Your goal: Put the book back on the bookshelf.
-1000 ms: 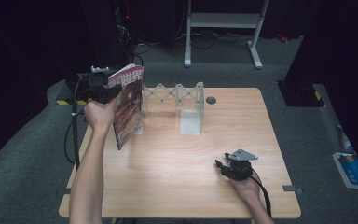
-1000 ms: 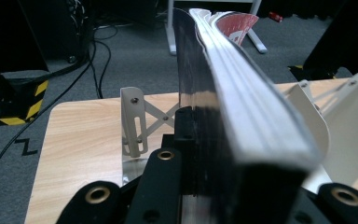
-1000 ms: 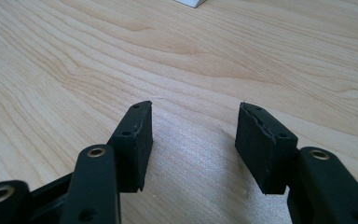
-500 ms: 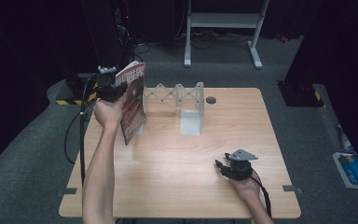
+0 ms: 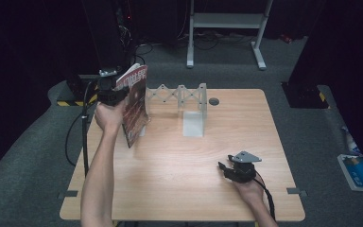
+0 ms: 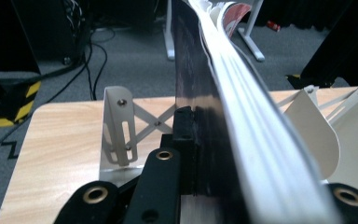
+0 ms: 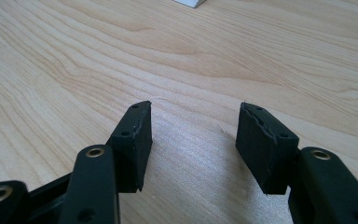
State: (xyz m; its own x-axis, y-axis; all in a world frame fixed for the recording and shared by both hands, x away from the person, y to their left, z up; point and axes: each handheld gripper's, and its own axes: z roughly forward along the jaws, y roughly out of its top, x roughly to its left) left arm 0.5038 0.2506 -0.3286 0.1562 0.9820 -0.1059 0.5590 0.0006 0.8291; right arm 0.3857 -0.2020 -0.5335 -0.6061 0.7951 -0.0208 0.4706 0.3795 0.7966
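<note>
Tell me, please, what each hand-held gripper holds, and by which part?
Left hand-held gripper clamps the glossy red-covered magazine near one edge; right hand-held gripper is open, holding nothing.

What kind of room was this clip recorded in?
Probably a lab or studio set up for recording, not a home. A bare wooden table stands on grey carpet, dark curtains close in the room, cables lie on the floor, and a white metal stand waits behind.

Magazine (image 6: 242, 140) hides left gripper's far jaw; magazine cover text too small.

Black claws (image 7: 193, 144) with brass-ringed screw holes; bare forearms; black cables.
</note>
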